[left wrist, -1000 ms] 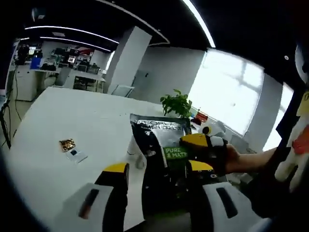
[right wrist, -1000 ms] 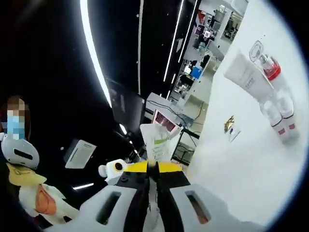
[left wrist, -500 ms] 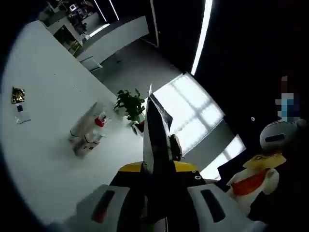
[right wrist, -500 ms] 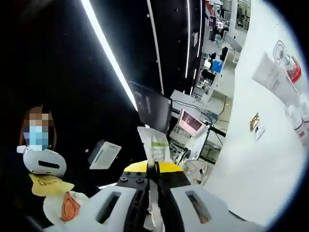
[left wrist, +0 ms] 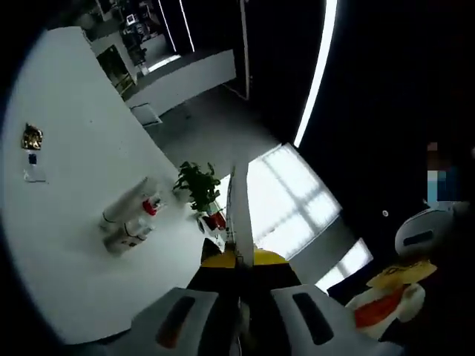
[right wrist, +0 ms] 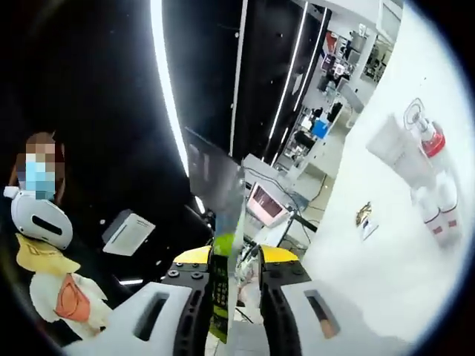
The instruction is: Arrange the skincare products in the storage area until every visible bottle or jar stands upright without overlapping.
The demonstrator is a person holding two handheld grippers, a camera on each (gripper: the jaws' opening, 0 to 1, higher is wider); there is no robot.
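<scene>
A dark flat pouch with a green label (right wrist: 226,245) hangs in the air, seen edge-on in both views. My left gripper (left wrist: 239,259) is shut on the pouch (left wrist: 239,215). My right gripper (right wrist: 231,256) stands open, its jaws apart on either side of the pouch. Away from both grippers, the skincare products sit in a cluster on the white table (left wrist: 67,245): a white tube (right wrist: 393,144), a clear bottle with a red cap (right wrist: 429,137) and small bottles with red bands (right wrist: 439,211). In the left gripper view the same cluster (left wrist: 130,219) looks small and blurred.
A small gold item (left wrist: 31,137) and a white card (left wrist: 33,174) lie apart from the cluster on the table. A potted plant (left wrist: 197,185) stands at the table's far edge. A white toy figure with a yellow scarf (right wrist: 41,237) is off to the side.
My left gripper went from open to shut on the pouch. My right jaws, shut on it before, have parted. Both views have rolled with the hands.
</scene>
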